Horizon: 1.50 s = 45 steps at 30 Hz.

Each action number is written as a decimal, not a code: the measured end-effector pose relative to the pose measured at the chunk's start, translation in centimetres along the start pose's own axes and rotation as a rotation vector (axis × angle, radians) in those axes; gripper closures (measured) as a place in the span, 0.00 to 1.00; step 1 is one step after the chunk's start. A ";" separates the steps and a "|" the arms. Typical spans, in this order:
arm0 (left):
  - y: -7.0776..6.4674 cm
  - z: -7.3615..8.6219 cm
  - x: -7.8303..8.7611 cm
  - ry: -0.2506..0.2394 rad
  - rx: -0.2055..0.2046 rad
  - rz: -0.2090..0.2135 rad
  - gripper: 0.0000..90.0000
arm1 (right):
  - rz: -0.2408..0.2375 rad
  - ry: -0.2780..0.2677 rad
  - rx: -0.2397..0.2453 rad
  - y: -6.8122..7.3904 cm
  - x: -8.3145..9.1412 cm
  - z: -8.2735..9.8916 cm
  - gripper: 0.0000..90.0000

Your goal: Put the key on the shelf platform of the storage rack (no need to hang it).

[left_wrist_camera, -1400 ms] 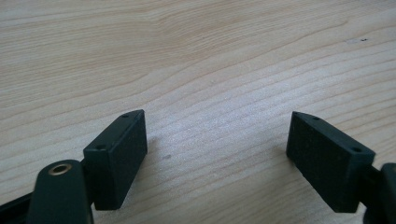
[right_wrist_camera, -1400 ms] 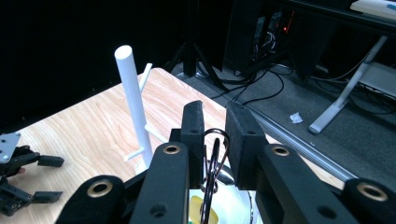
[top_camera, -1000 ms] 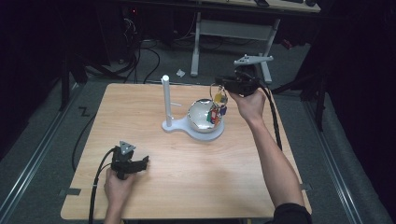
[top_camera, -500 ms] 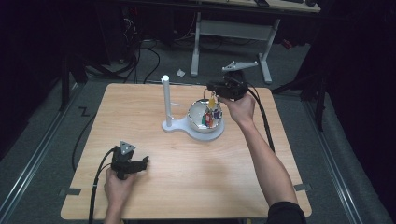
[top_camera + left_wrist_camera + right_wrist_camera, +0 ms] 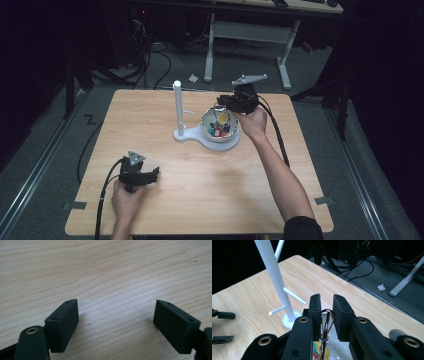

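The right hand-held gripper (image 5: 226, 106) hangs over the white round bowl (image 5: 206, 125) on the light wooden bench (image 5: 210, 190), its black jaws nearly together and pinched on a thin silver metal ring (image 5: 327, 315). From the ring a yellow tag (image 5: 222, 118) dangles just above the coloured bits lying in the bowl. The bowl sits on the same white base as the tall white plastic stand with short side pegs (image 5: 277, 282), which rises just beside it.

The grip looks narrow: the ring sits near the tips of the pads, so a small twist of the wrist could let it slide out and drop back into the bowl. If the ring is meant for a peg, the swinging tag could catch the bowl's rim or another piece on the way up, and a sideways knock against the slim post could tip or shift the light stand. The ring's opening is also hard to line up with so thin a peg.

The left hand-held gripper (image 5: 115, 322) rests near the bench's front edge, well apart, jaws wide and empty, too far off to steady the stand.
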<state>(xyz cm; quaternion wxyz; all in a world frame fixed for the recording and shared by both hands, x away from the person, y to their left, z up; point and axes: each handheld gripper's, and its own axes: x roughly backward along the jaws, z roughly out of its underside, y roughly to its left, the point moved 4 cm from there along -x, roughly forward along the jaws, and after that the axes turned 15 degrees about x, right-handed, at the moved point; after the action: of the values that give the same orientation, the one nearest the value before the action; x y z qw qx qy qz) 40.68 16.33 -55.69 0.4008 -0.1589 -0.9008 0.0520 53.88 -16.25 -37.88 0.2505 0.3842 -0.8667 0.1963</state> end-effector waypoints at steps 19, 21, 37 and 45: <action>0.0 0.0 0.0 -0.001 0.001 0.000 0.23 | -0.025 0.073 -0.018 0.2 -2.8 3.4 0.87; 0.0 0.0 0.0 -0.001 0.001 0.001 0.23 | -0.027 0.076 -0.022 0.3 -2.9 3.6 0.87; 0.0 0.0 0.0 -0.001 0.001 0.001 0.23 | -0.054 0.137 0.008 1.3 -4.6 4.7 0.84; 0.0 0.0 0.0 -0.001 0.001 0.001 0.23 | -0.064 0.119 -0.028 1.1 -4.3 4.8 0.72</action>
<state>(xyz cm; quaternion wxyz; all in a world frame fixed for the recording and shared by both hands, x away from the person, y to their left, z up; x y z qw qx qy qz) 40.68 16.32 -55.70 0.4004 -0.1590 -0.9009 0.0528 54.12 -15.66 -44.35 0.3129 0.3957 -0.8403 0.1985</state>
